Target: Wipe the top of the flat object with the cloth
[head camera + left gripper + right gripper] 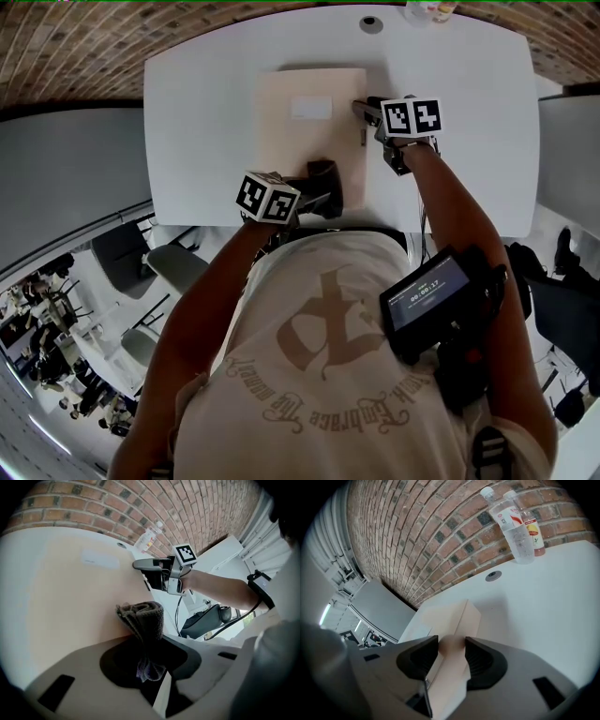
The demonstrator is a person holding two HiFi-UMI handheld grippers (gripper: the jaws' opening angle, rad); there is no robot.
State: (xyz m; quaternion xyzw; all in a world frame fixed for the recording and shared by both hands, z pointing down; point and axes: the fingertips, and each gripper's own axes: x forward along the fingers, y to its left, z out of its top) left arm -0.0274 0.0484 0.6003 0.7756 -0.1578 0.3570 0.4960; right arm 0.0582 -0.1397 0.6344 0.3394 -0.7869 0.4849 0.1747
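Left gripper (323,186): my jaws are pinched on a dark grey cloth (142,616). It is bunched into a folded wad, and a frayed tail hangs back between the pads. The wad is pressed onto the top of the flat beige box (305,141) at about 5 o'clock on its face, close to the near edge.

The box lies flat on the white table (469,141). A pale label (311,108) sits toward 12 o'clock on its top.

Right gripper (452,652): my jaws are clamped across the box's edge at about 3 o'clock, with the beige board filling the gap between the pads.

A round grommet (492,576) sits at the table's 12 o'clock. Two plastic bottles (516,524) stand at about 1 o'clock, against the brick wall (417,536).
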